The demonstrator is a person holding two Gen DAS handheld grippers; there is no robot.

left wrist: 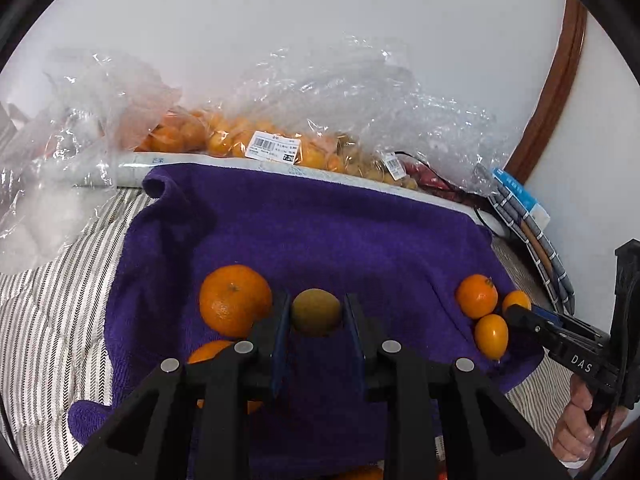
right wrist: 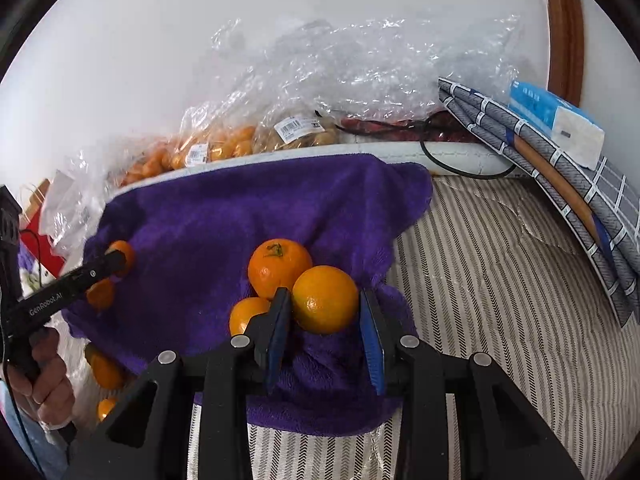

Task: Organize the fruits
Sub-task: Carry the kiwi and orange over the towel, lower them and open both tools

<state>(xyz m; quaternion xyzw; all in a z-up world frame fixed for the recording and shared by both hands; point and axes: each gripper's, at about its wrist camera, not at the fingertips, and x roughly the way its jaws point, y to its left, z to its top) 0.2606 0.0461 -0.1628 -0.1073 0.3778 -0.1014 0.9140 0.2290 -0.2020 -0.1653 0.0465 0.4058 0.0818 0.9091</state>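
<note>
My left gripper (left wrist: 316,296) is shut on a small olive-brown round fruit (left wrist: 316,314), just above the purple towel (left wrist: 320,232). A large mandarin (left wrist: 235,300) lies right beside its left finger. My right gripper (right wrist: 326,292) is shut on a small orange fruit (right wrist: 325,299) at the towel's right end (right wrist: 240,208). Directly behind that fruit sits a stemmed mandarin (right wrist: 279,267), and a smaller orange fruit (right wrist: 248,314) lies to its left. In the left wrist view the right gripper (left wrist: 518,314) shows beside that same cluster (left wrist: 476,295).
Clear plastic bags of orange fruit (left wrist: 224,140) and crumpled plastic line the wall behind the towel. A folded grey cloth (right wrist: 560,184) with a blue pack (right wrist: 556,120) lies on the striped sheet (right wrist: 500,280) at right. A black cable (right wrist: 460,168) runs nearby. More oranges (right wrist: 106,370) lie at the towel's left edge.
</note>
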